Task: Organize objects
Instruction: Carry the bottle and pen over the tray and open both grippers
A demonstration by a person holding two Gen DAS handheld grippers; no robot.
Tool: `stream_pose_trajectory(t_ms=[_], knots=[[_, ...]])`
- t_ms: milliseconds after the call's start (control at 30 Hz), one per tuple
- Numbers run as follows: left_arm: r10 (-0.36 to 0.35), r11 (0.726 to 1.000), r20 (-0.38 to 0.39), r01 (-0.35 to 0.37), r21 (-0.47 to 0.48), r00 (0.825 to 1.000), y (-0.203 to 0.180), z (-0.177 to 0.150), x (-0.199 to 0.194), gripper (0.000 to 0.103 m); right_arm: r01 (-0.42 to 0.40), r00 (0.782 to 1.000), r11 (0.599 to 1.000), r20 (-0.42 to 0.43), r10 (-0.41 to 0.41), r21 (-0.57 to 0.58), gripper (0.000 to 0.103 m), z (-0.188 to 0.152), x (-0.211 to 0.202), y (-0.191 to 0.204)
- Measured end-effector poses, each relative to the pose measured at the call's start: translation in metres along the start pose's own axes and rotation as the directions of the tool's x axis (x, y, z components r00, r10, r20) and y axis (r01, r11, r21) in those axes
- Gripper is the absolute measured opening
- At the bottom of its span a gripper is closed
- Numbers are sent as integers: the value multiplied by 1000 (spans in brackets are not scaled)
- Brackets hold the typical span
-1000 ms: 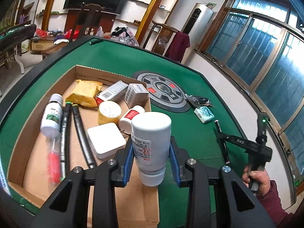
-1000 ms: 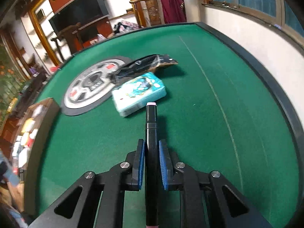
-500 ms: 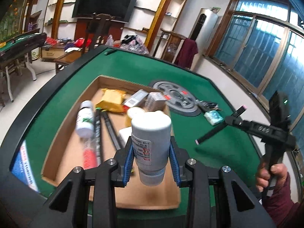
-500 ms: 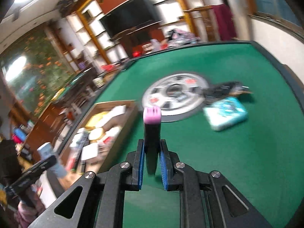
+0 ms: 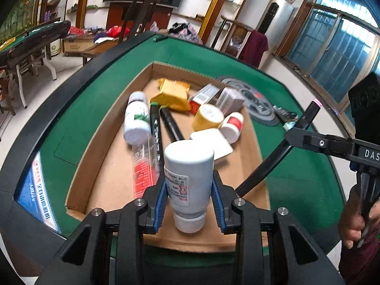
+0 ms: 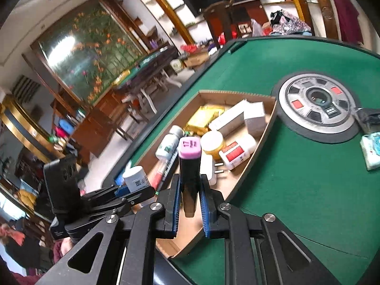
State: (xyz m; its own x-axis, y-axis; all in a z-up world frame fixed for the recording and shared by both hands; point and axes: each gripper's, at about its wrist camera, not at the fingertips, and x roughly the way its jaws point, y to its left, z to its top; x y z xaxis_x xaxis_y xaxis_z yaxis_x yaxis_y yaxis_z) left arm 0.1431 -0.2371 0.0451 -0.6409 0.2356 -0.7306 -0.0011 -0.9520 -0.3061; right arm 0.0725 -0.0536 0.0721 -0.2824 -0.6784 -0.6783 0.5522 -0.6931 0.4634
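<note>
The right tool (image 6: 188,198), clamped on a black marker (image 6: 189,166), had swung over the cardboard box (image 5: 257,166) for deposit, beside the left tool (image 5: 188,198) gripping a white bottle (image 5: 188,173).

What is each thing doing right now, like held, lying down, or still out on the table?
Left tongs: shut on white bottle.
Right tongs: shut on black marker.
Cardboard box: open, holding several items.
Green-label bottle: lying in box.
Tissue pack: still on table.

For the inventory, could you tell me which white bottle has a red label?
The small white bottle lying beside the yellow jar; the other boxed bottle has green print.
</note>
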Motion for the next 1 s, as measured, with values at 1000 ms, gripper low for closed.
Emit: stream_pose_trajectory(t_ms=[1000], knots=[[131,979,-47,-122,162,990,-26,0,28,40,134,972,987,-207,-112,92,19,4,72,-24]])
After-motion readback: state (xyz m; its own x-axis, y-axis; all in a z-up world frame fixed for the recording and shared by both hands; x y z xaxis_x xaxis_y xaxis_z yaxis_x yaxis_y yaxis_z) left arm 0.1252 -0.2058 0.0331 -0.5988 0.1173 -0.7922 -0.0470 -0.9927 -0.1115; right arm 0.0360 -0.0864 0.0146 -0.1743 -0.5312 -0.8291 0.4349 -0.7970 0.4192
